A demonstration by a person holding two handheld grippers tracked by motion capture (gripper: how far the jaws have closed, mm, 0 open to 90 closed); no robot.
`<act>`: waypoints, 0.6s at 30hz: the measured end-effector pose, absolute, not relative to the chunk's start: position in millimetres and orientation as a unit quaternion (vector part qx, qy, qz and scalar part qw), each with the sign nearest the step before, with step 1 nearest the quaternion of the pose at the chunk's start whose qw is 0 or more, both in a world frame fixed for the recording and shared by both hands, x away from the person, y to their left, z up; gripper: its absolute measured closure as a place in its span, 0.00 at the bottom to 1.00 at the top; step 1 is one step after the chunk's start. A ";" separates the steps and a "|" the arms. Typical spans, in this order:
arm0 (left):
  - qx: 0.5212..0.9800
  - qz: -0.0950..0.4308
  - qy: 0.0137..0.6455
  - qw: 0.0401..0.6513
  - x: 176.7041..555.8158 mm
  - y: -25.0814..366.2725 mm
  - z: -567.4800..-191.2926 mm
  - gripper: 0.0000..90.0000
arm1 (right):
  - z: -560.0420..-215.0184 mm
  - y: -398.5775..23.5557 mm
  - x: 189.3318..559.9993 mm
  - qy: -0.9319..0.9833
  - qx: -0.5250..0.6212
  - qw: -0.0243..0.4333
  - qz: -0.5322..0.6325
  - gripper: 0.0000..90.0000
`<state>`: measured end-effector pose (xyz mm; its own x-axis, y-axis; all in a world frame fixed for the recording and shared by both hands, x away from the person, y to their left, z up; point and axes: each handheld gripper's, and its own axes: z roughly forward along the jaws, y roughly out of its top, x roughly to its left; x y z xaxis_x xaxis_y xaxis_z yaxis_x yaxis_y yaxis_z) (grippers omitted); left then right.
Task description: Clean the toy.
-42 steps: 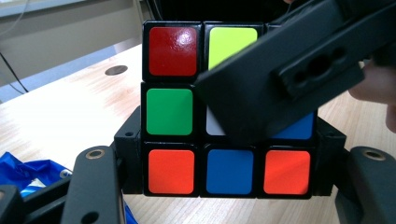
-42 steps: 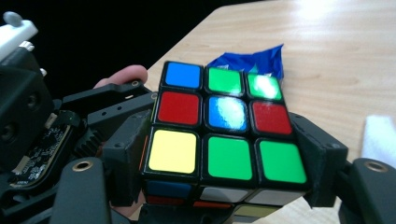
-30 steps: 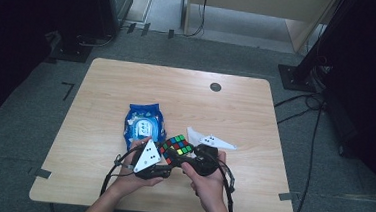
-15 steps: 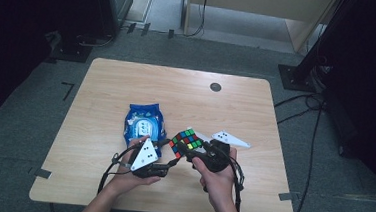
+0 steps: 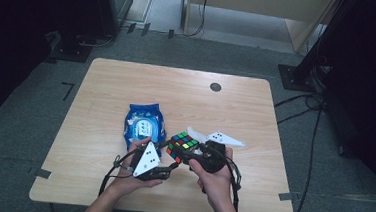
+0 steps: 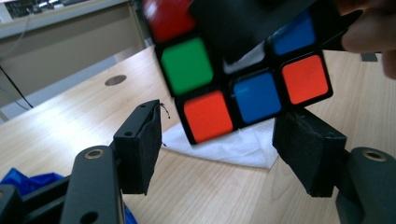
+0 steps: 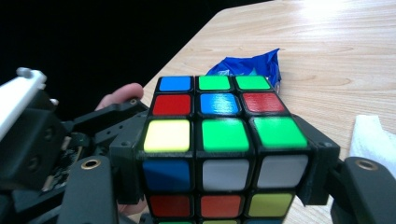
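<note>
Fingers: right gripper (image 7: 224, 186) clamped on Rubik's cube (image 7: 219, 149); left gripper (image 6: 229, 149) jaws wide, empty, straddling below cube. Step looks like layer twist; next: left closes on lower layer.

Wooden table (image 5: 127, 81), blue packet (image 5: 144, 125), white tissue (image 6: 233, 144)

Cube (image 5: 182, 146) lifted slightly farther and left of where it was a second ago, right hand-held gripper (image 5: 198, 154) with its grey plate swung right and then settled, left hand-held gripper (image 5: 164, 170) drawn a little nearer, jaws now just below the cube
</note>
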<state>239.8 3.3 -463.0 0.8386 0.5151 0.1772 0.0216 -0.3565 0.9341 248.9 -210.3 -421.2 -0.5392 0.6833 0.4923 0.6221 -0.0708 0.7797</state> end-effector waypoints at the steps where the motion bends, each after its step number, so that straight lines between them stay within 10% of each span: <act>1: 0.791 0.227 0.169 0.542 239.5 2.3 -462.3 0.35 | -421.5 -209.3 248.6 0.684 0.478 0.026 0.550 0.38; 18: 0.787 0.257 0.160 0.537 237.0 -1.4 -463.4 0.23 | -431.8 -195.4 249.9 0.720 0.477 0.013 0.505 0.38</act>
